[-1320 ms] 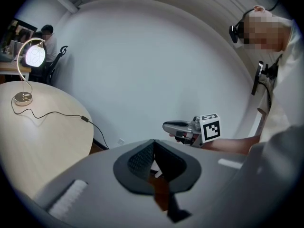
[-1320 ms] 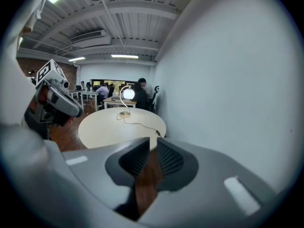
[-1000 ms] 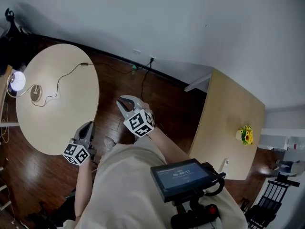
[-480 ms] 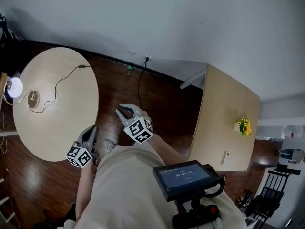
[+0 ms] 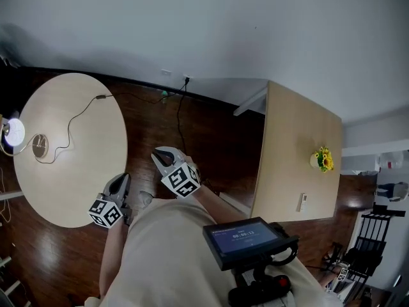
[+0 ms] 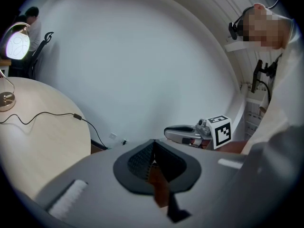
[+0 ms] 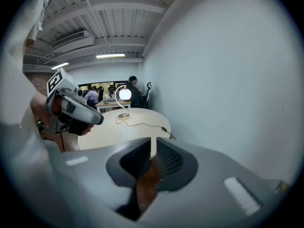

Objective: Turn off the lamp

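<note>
Pale wood is the round table (image 5: 83,171); the lit lamp (image 5: 13,132) stands at its far left edge, well apart from both grippers, with its cord (image 5: 68,130) trailing loose across the top. The left gripper (image 5: 119,181) has its jaws together on nothing, and the right gripper (image 5: 160,155) has just been closing to a narrow slit, also empty. The risk lies in the reach: a gripper crossing the table could snag the cord and drag the small base, or a hard poke could tip the lamp off that edge; I cannot tell where the switch sits.
</note>
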`<control>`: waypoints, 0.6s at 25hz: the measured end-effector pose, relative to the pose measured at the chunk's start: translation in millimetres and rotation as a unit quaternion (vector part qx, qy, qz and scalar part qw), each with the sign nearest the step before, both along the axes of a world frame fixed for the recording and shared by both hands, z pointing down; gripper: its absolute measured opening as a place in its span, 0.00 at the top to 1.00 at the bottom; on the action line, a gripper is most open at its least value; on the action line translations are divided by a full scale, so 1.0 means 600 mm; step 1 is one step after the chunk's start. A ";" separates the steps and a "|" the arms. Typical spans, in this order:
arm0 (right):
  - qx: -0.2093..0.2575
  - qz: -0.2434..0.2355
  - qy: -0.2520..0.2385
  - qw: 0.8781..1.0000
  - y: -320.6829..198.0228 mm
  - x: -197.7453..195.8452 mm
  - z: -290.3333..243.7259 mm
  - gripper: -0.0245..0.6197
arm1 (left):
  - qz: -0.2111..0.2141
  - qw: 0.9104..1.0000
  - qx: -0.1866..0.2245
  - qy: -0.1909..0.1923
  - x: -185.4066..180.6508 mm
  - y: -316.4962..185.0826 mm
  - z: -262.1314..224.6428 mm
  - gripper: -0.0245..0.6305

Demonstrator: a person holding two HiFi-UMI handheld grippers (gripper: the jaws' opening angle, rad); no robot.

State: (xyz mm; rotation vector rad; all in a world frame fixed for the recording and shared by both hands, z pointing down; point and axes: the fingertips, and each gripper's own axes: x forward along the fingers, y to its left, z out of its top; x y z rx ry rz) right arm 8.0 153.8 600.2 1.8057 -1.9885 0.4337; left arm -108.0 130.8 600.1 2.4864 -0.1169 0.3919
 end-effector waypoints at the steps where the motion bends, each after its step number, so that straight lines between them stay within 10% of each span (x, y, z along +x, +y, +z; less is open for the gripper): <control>1: 0.001 0.004 0.003 1.000 0.001 0.002 -0.001 0.91 | 0.004 1.000 0.002 0.000 0.003 -0.001 0.001 0.96; 15: 0.023 0.034 -0.016 0.999 0.036 0.014 -0.001 0.93 | -0.004 1.000 0.011 -0.024 0.006 -0.002 0.011 0.96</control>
